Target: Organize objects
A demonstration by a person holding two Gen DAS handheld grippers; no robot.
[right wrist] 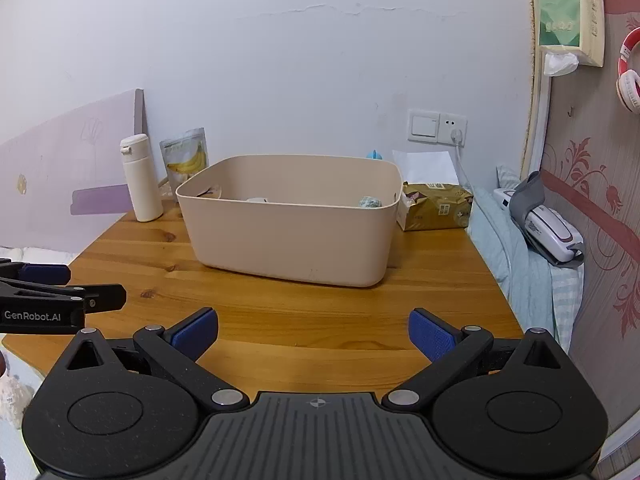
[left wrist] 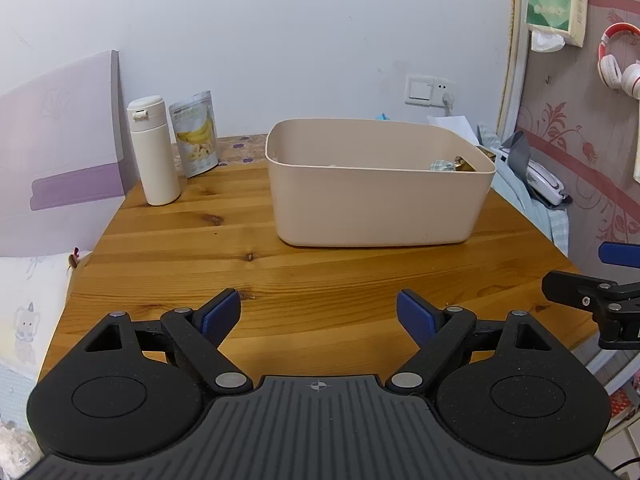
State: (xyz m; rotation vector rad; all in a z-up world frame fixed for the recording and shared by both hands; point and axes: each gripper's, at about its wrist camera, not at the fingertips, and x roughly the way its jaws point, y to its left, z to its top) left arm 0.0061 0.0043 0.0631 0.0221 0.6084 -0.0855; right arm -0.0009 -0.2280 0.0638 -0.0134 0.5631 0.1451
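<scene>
We hold both claws low over the near edge of the wooden desk (left wrist: 180,248), each one released and empty: the left claw (left wrist: 319,316) and the right claw (right wrist: 313,334) show blue pads spread wide. Straight ahead of both sits the beige plastic bin (left wrist: 372,208), with a few small items already inside. Ahead and to the left of the left claw stand the tall white cylindrical bottle (left wrist: 154,152) and, just beside it, the silver banana-chip pouch (left wrist: 195,134). We judge the bottle rigid, smooth and likely slippery, best taken around its mid-body; the pouch looks light and crinkly, best pinched near its top edge.
</scene>
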